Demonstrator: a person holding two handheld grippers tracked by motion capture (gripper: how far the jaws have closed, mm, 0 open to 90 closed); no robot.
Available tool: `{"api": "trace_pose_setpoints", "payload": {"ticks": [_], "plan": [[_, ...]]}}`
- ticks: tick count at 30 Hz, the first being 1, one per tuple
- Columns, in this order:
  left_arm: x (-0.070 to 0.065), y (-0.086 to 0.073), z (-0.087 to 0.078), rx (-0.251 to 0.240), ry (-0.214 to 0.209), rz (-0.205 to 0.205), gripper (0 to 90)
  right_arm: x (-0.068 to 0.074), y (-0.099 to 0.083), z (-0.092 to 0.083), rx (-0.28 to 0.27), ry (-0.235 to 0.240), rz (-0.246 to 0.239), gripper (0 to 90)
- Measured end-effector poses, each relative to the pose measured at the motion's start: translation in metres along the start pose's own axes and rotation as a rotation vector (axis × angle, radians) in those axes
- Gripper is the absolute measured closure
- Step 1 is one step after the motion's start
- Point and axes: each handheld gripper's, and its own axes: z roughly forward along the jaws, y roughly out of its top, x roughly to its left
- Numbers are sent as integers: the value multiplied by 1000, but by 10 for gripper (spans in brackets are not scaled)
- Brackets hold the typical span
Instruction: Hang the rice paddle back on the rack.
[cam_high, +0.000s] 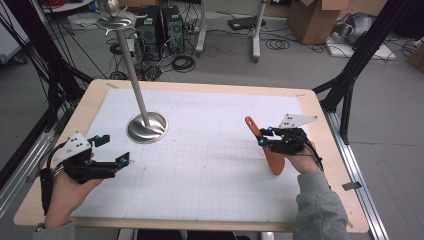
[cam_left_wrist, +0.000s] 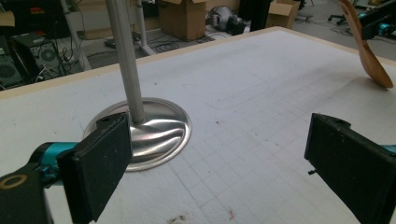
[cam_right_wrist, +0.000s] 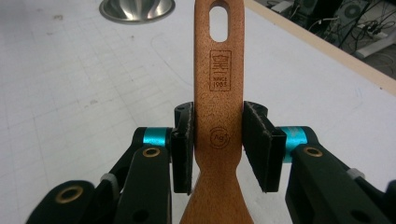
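The wooden spatula was at the right side of the table, tilted, its blade end down near the white mat and its handle end, with the hanging slot, pointing up and away toward the far left. Whether the blade tip touched the mat could not be told. In the right gripper view the spatula ran straight up between the jaws, showing a burnt-in stamp and a small round mark on its handle. The right gripper had closed on the handle just above where it widens into the blade, both pads pressed against the handle's edges, jaws partly closed to the width of the wood. The right hand came in from the bottom right with a grey sleeve. From the left gripper view the spatula showed at the far right, well apart. The left gripper stood near the left edge of the mat with its jaws wide apart and nothing between them. Just beyond it stood the stand, a round shiny metal base with a slanted pole rising from it.
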Motion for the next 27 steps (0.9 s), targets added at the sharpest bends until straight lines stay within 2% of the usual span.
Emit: {"api": "trace_pose_setpoints", "payload": {"ticks": [7,17,27], "plan": [[0,-1,-4,2,8,0,80,3,8,-1,-32,5,0,647],[0,-3,-11,0,24,-3,80,8,24,1,-86,7,33,647],[0,-5,-18,-4,38,-4,80,24,49,13,-132,74,6,648]]}}
